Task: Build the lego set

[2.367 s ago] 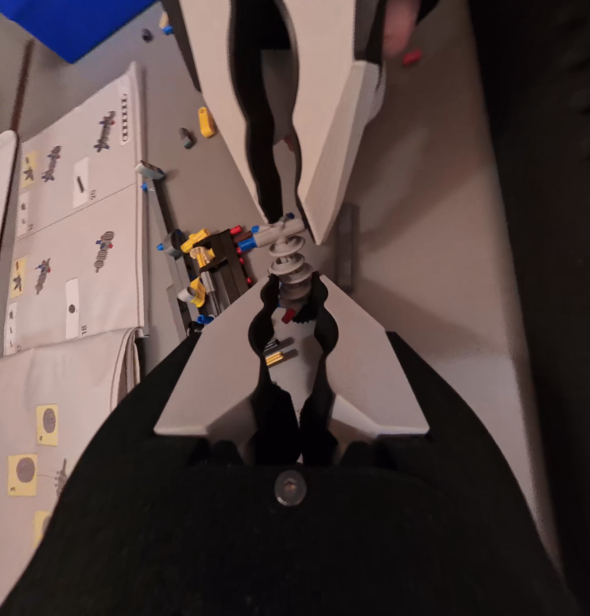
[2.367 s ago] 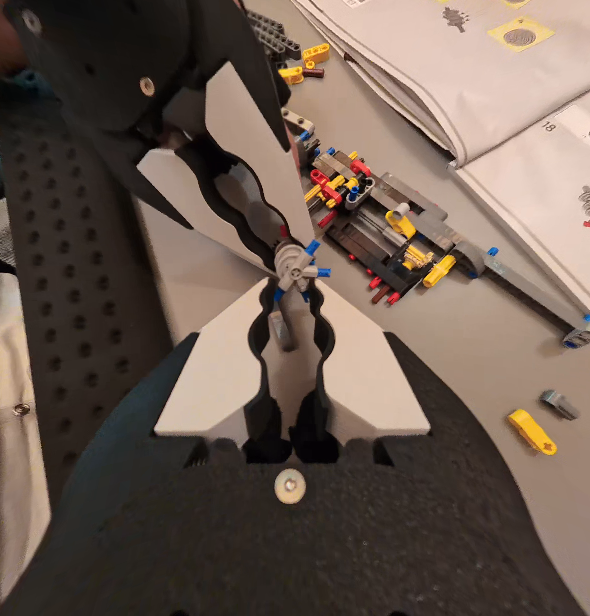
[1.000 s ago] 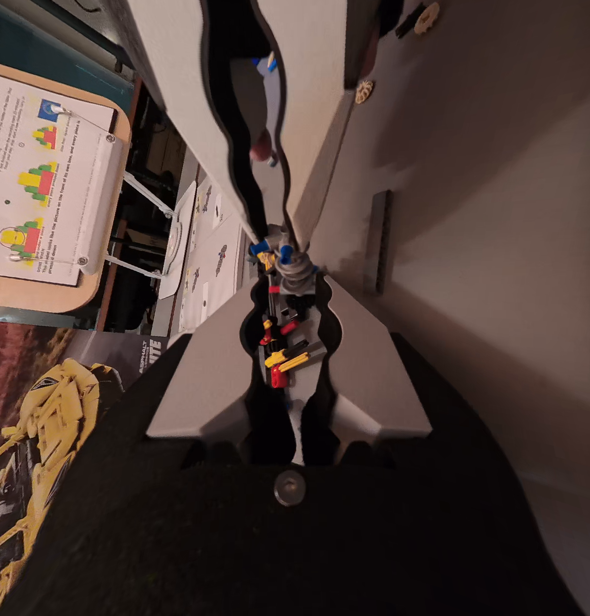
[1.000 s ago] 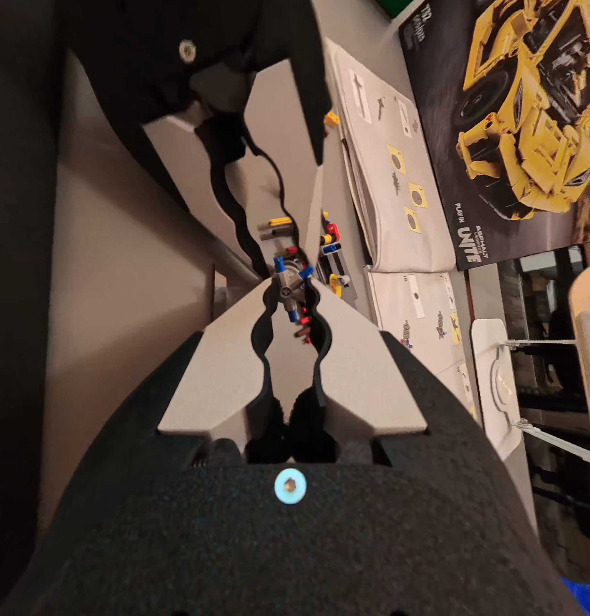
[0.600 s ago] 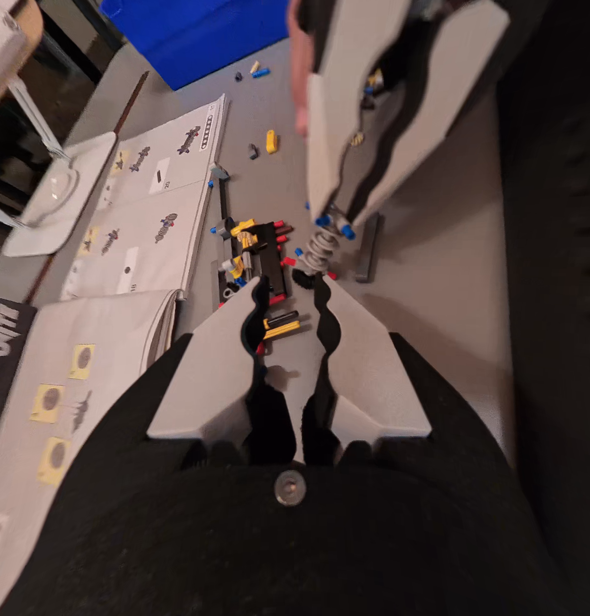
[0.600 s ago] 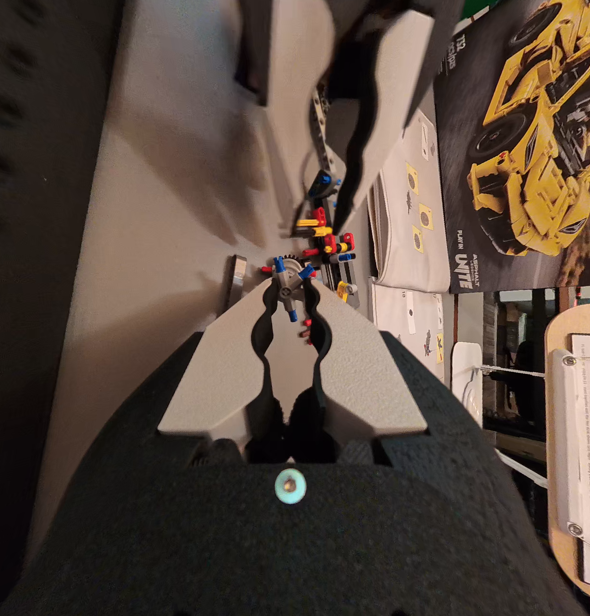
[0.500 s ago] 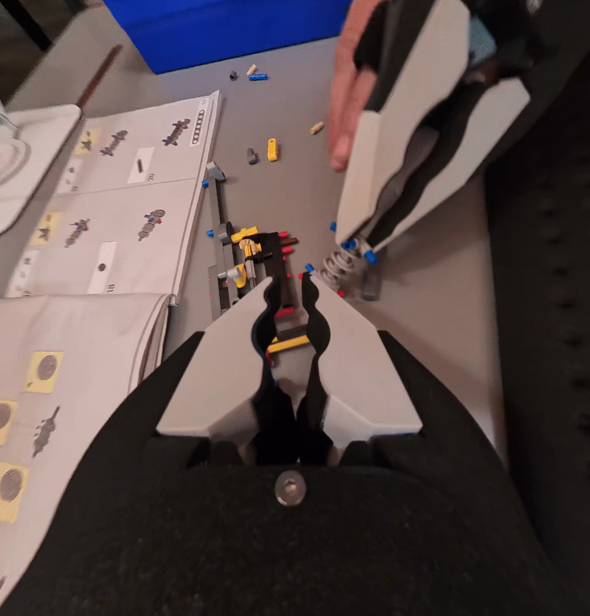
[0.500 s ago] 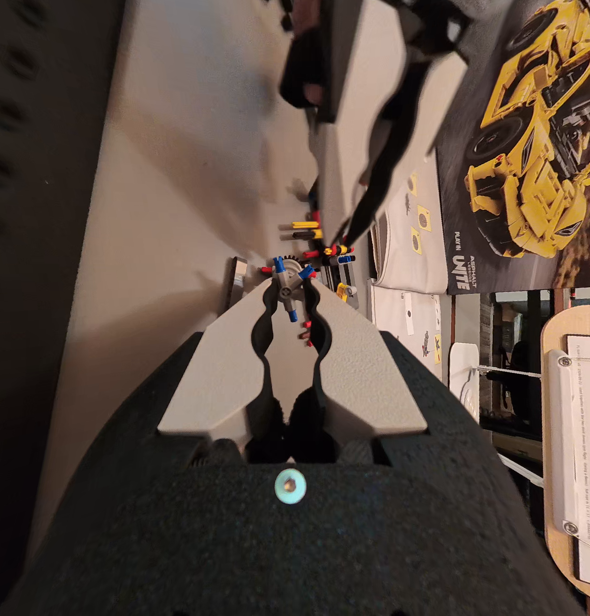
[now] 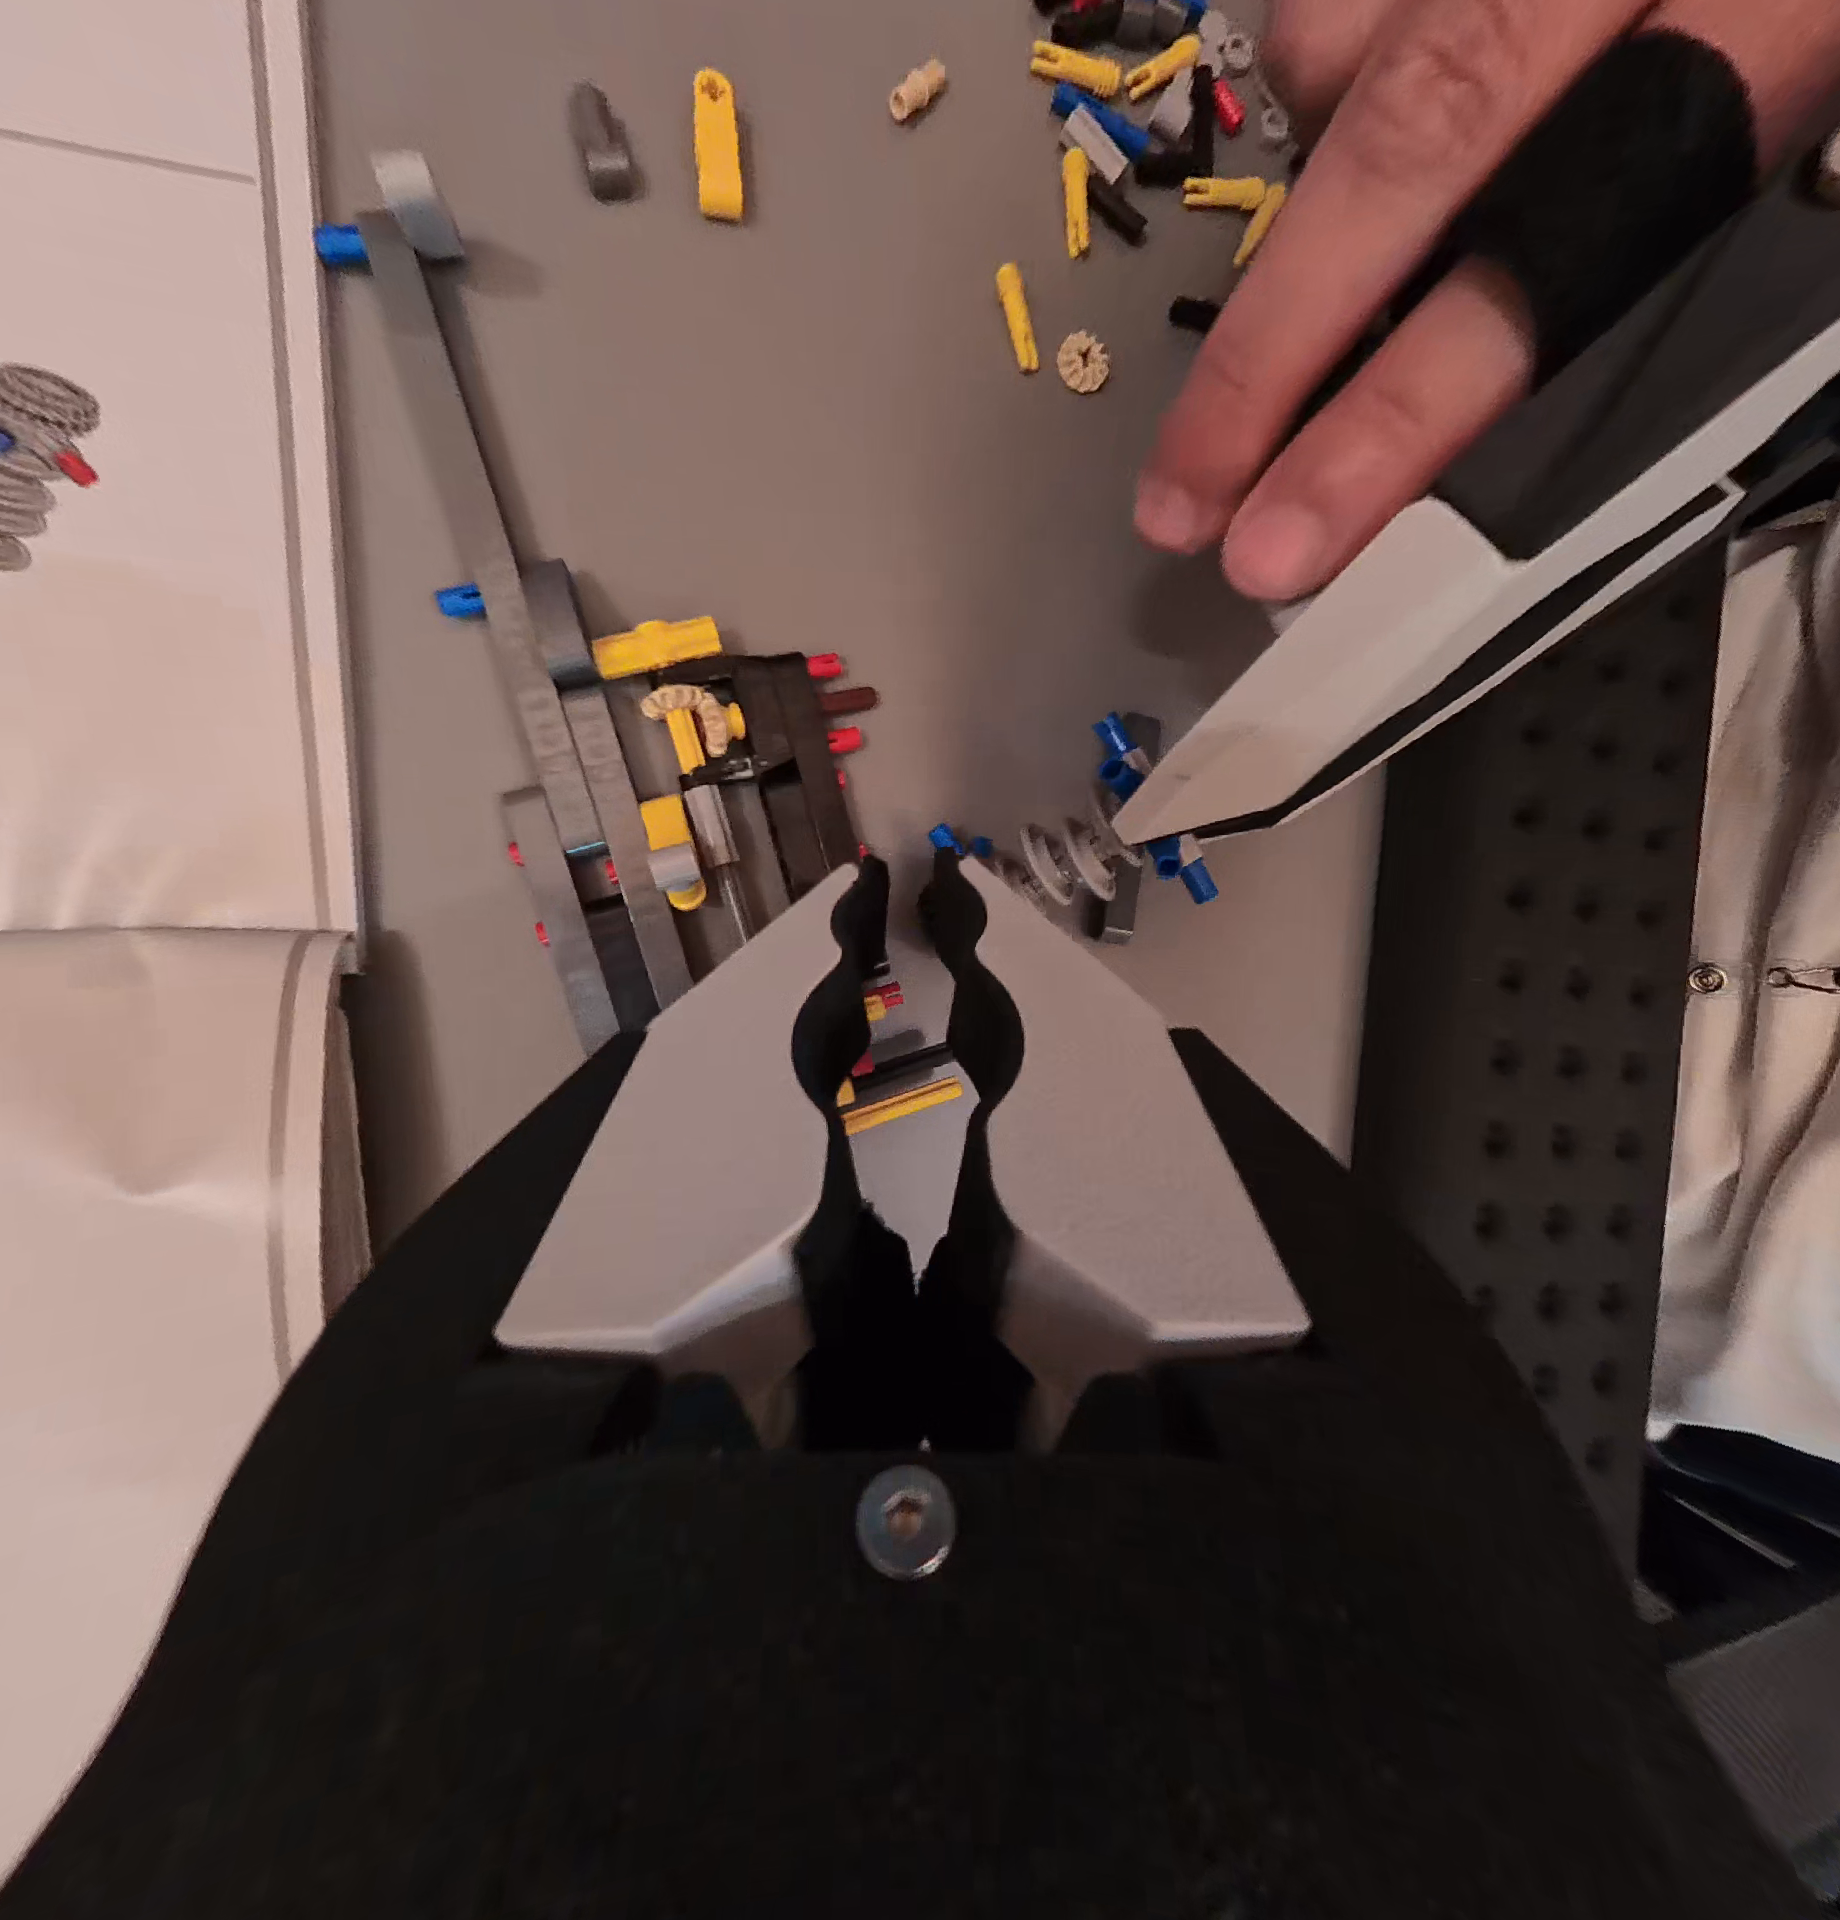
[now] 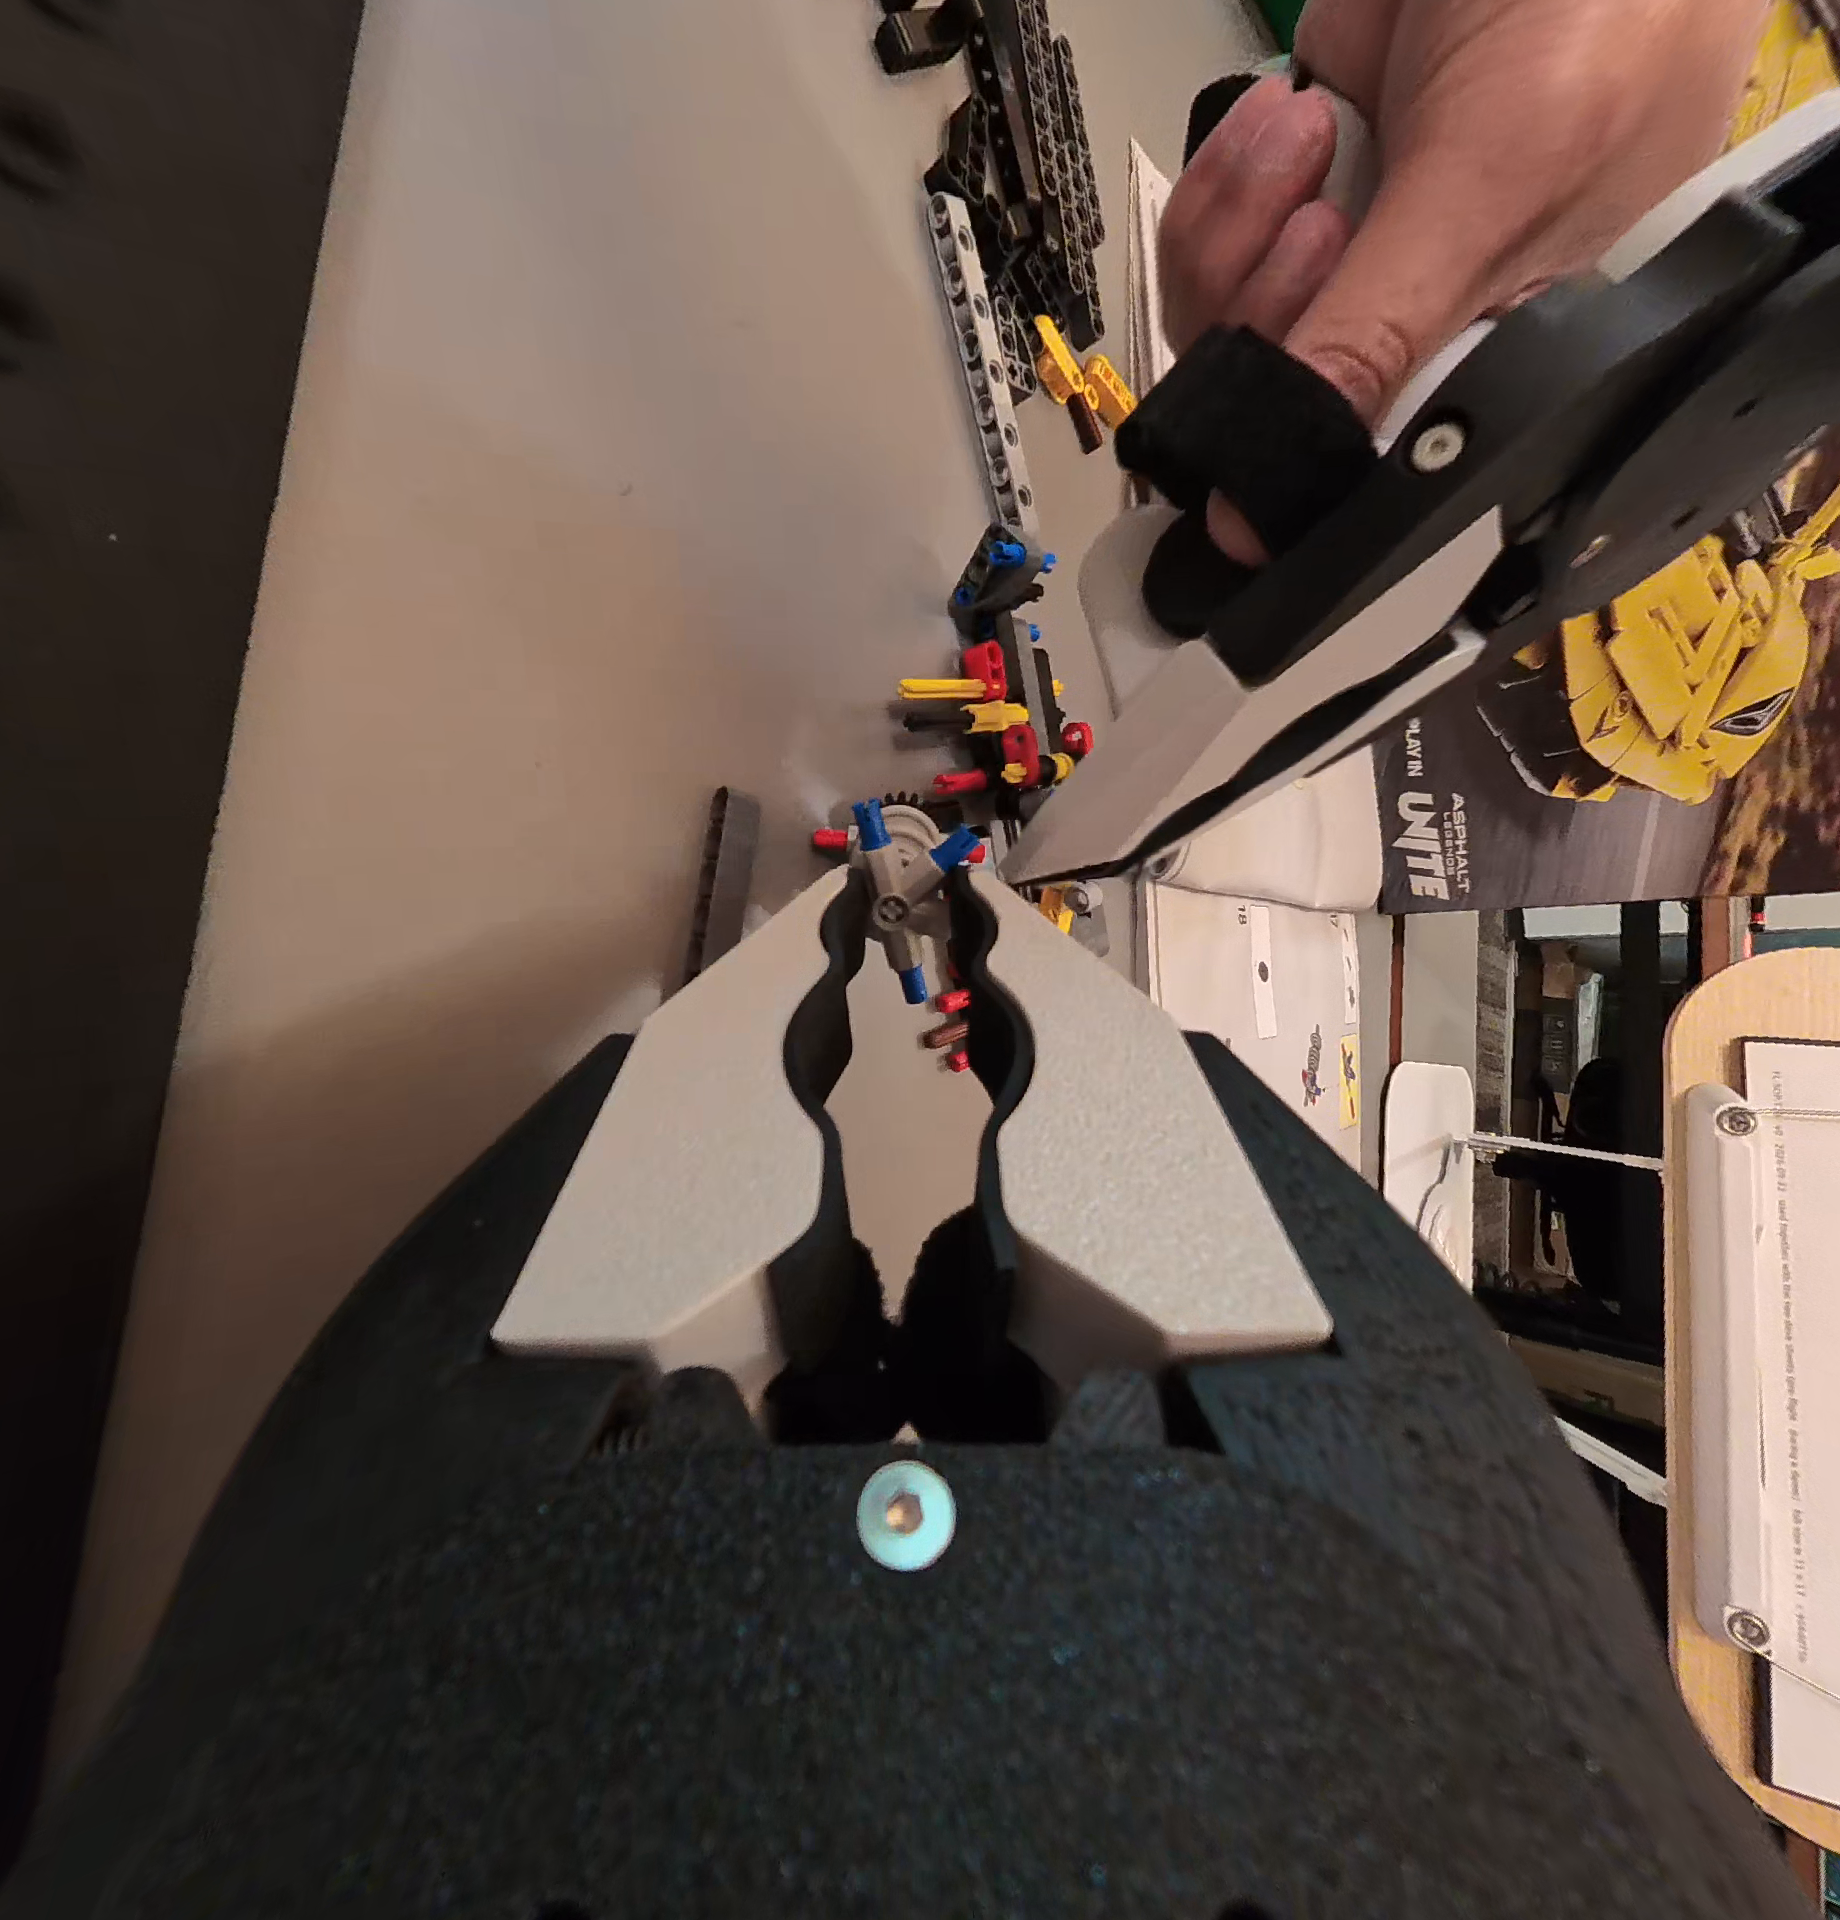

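Both tongs meet over the grey table (image 9: 791, 436): the right gripper (image 10: 900, 894) is clenched on a small grey lego piece (image 10: 900, 904), while the left gripper (image 9: 903, 883) holds nothing, its tips nearly closed with only a narrow gap. That grey lego piece is a hub with three short arms, each ending in a blue pin, fixed at the end of a stack of ribbed grey discs (image 9: 1067, 862). In the left wrist view the stack's long axis runs left to right, low over the table, with the hub at its right end between the right gripper's tips and the disc end pointing left toward the left gripper's tips just beside it. A partly built frame (image 9: 687, 769) of black, grey and yellow beams lies to the left, beside an open instruction booklet (image 9: 137, 623). Loose yellow, blue and black pins (image 9: 1134, 114) are scattered at the far side.
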Demonstrator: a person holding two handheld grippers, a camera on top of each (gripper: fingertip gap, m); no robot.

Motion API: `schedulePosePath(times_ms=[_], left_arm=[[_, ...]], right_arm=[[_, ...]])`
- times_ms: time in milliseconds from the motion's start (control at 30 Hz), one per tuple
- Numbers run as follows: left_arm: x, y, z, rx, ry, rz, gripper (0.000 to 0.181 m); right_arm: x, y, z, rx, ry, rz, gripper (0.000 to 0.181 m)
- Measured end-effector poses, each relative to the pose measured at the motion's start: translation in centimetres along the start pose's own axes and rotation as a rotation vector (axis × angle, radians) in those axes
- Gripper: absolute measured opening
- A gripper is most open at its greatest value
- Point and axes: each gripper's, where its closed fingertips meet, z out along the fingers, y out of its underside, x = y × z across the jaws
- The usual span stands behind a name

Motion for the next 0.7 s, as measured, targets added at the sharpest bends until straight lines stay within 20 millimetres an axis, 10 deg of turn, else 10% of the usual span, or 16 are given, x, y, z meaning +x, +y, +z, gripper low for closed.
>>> schedulePosePath(times_ms=[700], left_arm=[[0.61, 1.03, 0.12, 0.055, -0.031, 0.02, 0.003]], right_arm=[[0.22, 0.31, 0.11, -0.014, -0.001, -0.013, 0.015]])
